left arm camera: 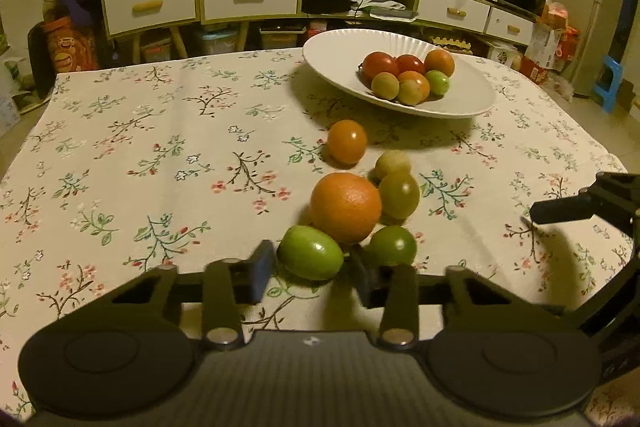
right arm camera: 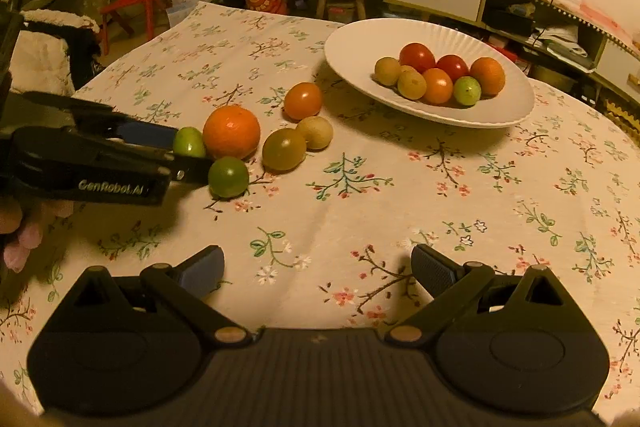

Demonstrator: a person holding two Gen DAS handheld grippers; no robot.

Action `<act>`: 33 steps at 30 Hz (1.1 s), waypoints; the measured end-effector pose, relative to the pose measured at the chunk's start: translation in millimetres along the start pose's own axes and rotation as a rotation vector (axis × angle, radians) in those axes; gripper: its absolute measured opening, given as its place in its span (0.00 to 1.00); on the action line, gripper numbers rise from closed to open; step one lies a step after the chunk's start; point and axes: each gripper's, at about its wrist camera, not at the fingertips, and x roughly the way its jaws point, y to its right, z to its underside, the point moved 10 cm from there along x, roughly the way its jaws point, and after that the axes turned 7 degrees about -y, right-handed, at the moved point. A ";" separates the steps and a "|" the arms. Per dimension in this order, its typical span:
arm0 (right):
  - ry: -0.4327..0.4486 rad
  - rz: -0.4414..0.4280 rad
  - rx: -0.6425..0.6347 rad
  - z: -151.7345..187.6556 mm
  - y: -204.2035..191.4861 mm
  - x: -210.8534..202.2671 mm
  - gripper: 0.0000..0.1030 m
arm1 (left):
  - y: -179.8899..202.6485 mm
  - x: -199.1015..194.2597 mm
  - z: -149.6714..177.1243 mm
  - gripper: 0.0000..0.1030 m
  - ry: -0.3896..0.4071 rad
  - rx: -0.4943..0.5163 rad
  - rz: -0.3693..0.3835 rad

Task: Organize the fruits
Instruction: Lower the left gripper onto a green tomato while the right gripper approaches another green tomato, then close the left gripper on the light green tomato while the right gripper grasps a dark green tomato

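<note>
Seven fruits already in white plate (right arm camera: 516, 107). Six left on counter (left arm camera: 120, 155): big orange (left arm camera: 346, 207), smaller ones around. Left gripper (left arm camera: 310, 267) jaws apart around green fruit (left arm camera: 310, 257), not clamped. Right gripper (right arm camera: 318, 269) jaws wide, empty.

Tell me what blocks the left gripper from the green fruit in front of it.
Nothing visible. The left gripper has its jaws open on either side of the green fruit, with no object between. The orange sits just behind the fruit.
</note>
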 end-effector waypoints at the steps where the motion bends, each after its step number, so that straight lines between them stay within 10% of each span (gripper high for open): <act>1: 0.000 0.000 -0.002 0.1 -0.6 0.4 0.97 | -0.1 -0.1 -0.5 0.29 -0.002 -0.003 0.005; 22: 0.060 -0.039 -0.120 -16.1 -35.6 15.5 0.88 | -12.4 -17.7 13.0 0.29 -0.074 -0.016 0.016; 33: 0.096 -0.066 -0.132 -22.5 -44.6 14.7 0.67 | -22.1 -19.6 22.7 0.29 -0.095 -0.029 0.009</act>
